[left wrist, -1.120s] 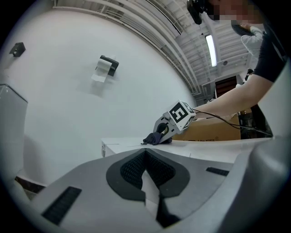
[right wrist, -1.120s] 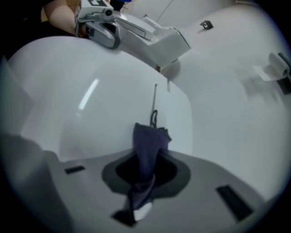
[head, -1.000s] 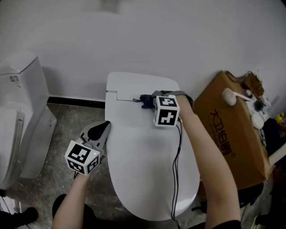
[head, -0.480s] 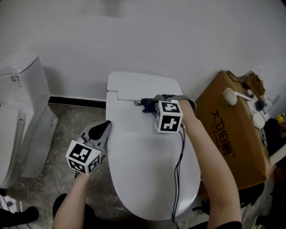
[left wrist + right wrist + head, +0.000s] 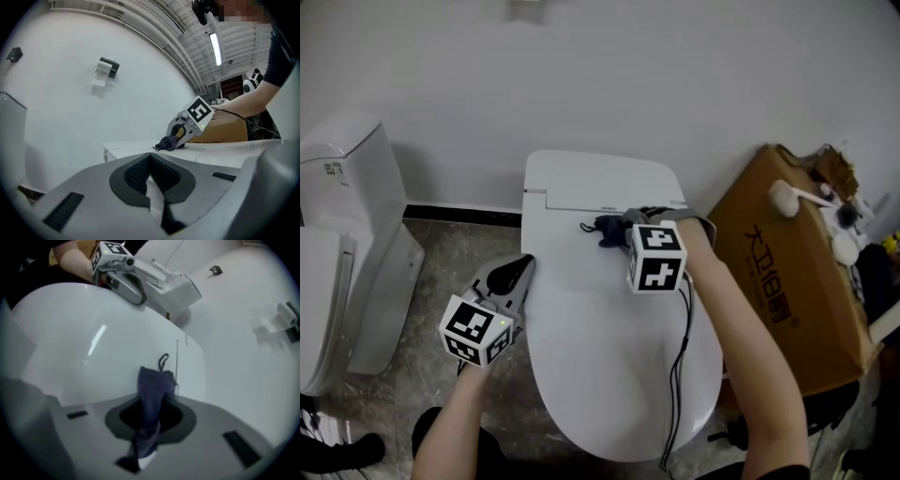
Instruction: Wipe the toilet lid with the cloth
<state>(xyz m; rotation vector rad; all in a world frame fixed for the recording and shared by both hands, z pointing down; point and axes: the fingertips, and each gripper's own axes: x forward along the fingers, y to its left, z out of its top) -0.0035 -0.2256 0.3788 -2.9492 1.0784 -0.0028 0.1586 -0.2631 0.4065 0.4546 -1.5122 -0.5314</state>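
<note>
The right gripper [image 5: 621, 223] pinches the dark cloth [image 5: 602, 229] (soft, limp, likely best held by 1 bunched fold) at the rear of the toilet lid [image 5: 600, 375], while the left gripper [image 5: 514, 274], closed and empty, hangs beside it.

This looks like a storeroom or test room for bathroom fittings, not a home bathroom. Two white toilets stand against one wall [image 5: 581, 75]: one toilet [image 5: 609, 375] in the middle, a second toilet [image 5: 347, 187] at 9 o'clock. A printed cardboard box [image 5: 778, 281] sits at 3 o'clock. The ceiling [image 5: 187, 42] is ribbed metal with a tube lamp [image 5: 216, 47].
</note>
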